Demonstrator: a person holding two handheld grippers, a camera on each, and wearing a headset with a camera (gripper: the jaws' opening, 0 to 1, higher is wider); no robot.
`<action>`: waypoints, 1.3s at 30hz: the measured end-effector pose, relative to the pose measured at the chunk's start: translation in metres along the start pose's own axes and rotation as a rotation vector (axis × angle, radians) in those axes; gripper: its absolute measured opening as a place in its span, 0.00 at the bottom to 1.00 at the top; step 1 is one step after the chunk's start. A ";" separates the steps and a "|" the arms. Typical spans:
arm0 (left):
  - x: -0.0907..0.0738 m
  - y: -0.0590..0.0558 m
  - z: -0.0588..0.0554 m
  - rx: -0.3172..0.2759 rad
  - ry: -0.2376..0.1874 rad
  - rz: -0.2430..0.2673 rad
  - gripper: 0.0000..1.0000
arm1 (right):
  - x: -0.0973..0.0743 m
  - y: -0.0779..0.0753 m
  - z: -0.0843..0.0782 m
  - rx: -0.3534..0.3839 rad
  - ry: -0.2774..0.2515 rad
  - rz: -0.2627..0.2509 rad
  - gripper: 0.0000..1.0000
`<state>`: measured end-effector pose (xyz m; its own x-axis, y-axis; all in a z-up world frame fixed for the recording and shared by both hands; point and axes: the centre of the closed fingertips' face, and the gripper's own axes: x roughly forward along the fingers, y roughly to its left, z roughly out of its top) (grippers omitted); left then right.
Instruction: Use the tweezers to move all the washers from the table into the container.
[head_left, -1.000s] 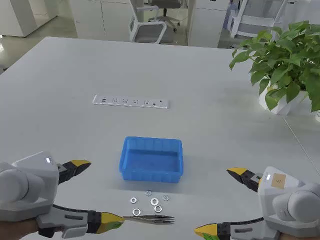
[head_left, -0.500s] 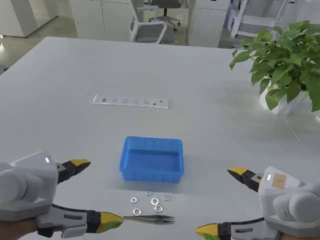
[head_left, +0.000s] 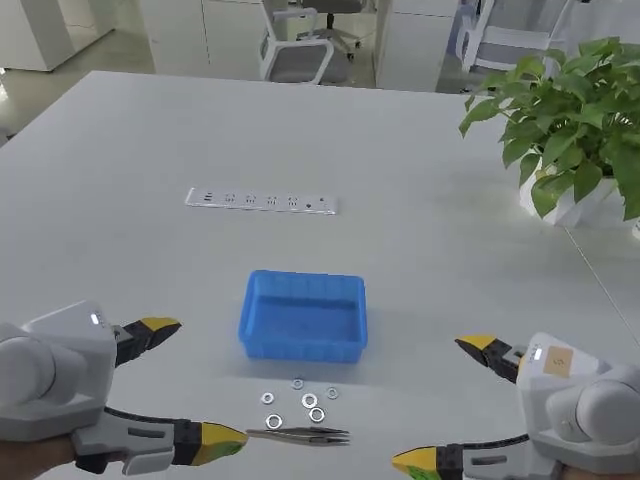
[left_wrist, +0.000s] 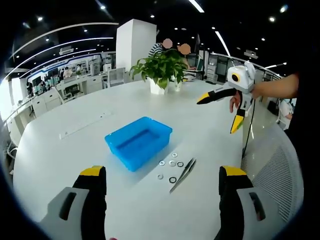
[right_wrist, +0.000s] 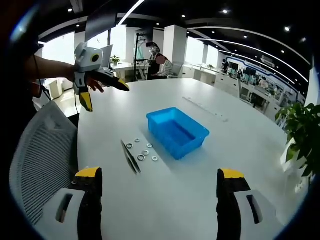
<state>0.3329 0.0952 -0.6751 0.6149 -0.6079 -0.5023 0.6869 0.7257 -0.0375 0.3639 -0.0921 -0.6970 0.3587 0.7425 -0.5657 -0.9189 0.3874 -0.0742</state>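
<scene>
Several small metal washers (head_left: 302, 400) lie on the white table just in front of the blue container (head_left: 303, 316). Silver tweezers (head_left: 297, 434) lie flat on the near side of the washers. My left gripper (head_left: 185, 385) hovers open at the lower left, its lower fingertip close to the tweezers' left end. At the lower right my right gripper (head_left: 445, 405) hangs open, well clear of the washers. The left gripper view has the washers (left_wrist: 171, 167), tweezers (left_wrist: 183, 175) and container (left_wrist: 138, 141) ahead of the open jaws. The right gripper view has the washers (right_wrist: 142, 151), tweezers (right_wrist: 131, 156) and container (right_wrist: 177, 131).
A white power strip (head_left: 261, 203) lies beyond the container. A potted plant (head_left: 570, 130) stands at the table's far right. Office chairs (head_left: 300, 40) stand behind the far edge. The container's inside holds nothing.
</scene>
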 end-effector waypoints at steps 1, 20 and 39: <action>0.000 0.000 0.000 0.000 -0.001 0.000 0.99 | 0.000 0.000 0.000 0.000 -0.001 0.000 0.96; 0.002 0.000 0.001 0.019 0.003 -0.008 0.99 | 0.000 -0.002 0.005 -0.004 -0.007 -0.006 0.96; 0.009 0.004 -0.003 0.041 0.012 -0.030 0.96 | 0.002 -0.005 0.005 -0.011 -0.009 -0.005 0.94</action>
<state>0.3401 0.0928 -0.6821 0.5894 -0.6253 -0.5115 0.7205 0.6933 -0.0173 0.3700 -0.0897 -0.6942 0.3649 0.7457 -0.5575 -0.9188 0.3853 -0.0860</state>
